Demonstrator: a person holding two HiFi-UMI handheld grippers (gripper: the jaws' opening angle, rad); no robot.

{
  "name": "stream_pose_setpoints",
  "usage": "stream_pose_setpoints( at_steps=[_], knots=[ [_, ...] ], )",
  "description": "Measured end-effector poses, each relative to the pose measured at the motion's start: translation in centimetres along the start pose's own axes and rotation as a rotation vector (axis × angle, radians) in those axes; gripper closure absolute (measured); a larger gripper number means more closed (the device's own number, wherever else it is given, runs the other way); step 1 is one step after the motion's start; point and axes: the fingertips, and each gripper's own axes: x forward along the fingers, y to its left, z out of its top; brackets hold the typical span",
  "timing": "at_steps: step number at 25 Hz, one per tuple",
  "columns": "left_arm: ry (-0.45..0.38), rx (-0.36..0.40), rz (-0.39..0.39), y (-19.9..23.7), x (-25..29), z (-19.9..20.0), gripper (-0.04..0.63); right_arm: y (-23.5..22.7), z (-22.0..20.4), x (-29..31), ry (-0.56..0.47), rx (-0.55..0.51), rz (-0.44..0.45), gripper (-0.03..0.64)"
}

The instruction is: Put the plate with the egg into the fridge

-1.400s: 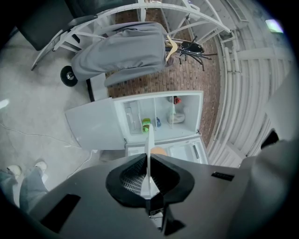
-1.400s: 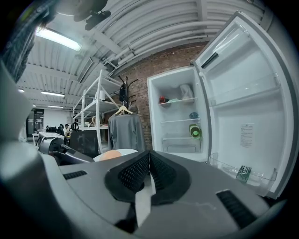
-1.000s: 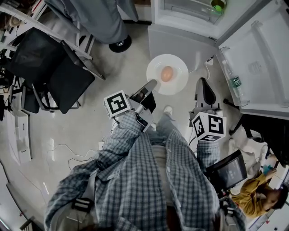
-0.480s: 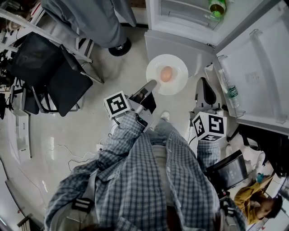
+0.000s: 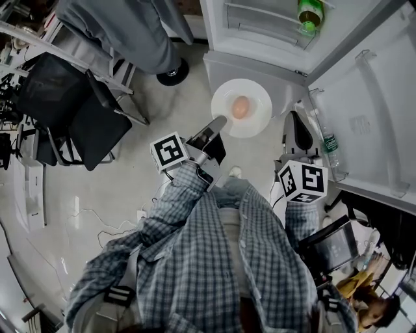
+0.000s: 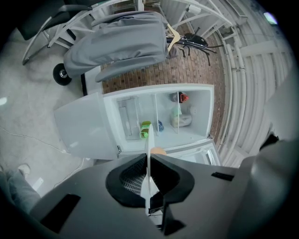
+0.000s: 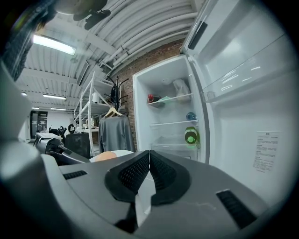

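Between the pads of the left gripper (image 6: 148, 163) sits the rim of the white plate (image 5: 257, 120), seen edge-on from that gripper's own view, with the jaws clamped down on it. Just beyond the gripper's tips the egg (image 5: 240, 107) lies at the middle of the plate, which is carried above the floor. Farther ahead of the jaws stands the open fridge (image 6: 196, 112), its door (image 5: 364, 91) swung out on the right gripper's side, and a green bottle (image 5: 310, 12) rests on a shelf inside. To the right of the plate and apart from it, the right gripper (image 5: 294, 120) points toward the fridge, jaws pressed together with nothing between them. Off to the left of the left gripper hangs a grey garment (image 5: 130, 29), with black chairs (image 5: 97, 123) near it.
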Motion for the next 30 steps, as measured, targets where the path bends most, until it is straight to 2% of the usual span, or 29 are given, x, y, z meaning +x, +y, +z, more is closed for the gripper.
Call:
stream_pose_setpoints(
  at_steps=[17,30],
  knots=[
    [-0.021,0.031,-0.001,-0.4,4.3,0.0,0.575,-3.4,0.4,2.8,-0.007,-0.019,0.042,0.609],
    [-0.02,-0.004,0.026,0.7,5.5,1.4,0.575,-3.8,0.2,4.6,0.021,-0.021,0.033,0.609]
  ],
)
